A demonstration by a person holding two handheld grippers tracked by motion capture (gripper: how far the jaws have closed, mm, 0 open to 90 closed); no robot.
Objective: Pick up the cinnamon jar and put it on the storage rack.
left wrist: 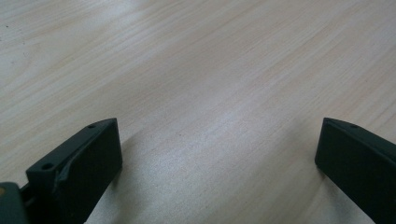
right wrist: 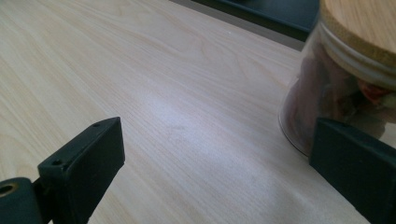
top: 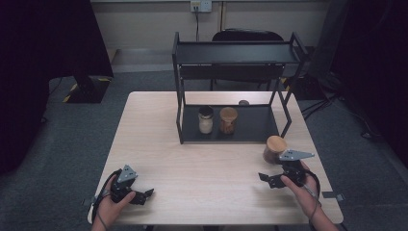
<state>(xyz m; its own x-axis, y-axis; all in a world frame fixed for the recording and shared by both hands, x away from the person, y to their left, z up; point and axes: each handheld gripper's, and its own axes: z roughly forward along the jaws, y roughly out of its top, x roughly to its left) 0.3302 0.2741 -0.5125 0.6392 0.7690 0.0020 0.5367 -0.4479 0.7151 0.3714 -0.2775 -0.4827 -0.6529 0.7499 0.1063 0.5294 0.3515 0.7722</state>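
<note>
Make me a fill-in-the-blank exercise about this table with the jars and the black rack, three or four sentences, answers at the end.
1. The number of jars standing on the bottom shelf of the black rack is ____.
2. The jar with the cork lid on the table stands nearest the ____ gripper.
3. The jaws of the left gripper stand ____, with bare tabletop between them.
4. On the shelf, the jar with pale contents has a ____ lid, unlike the brown-filled jar beside it.

Missing words: two; right; open; dark

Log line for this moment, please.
left gripper: open, idle | right gripper: open beside jar | rack: two jars
</note>
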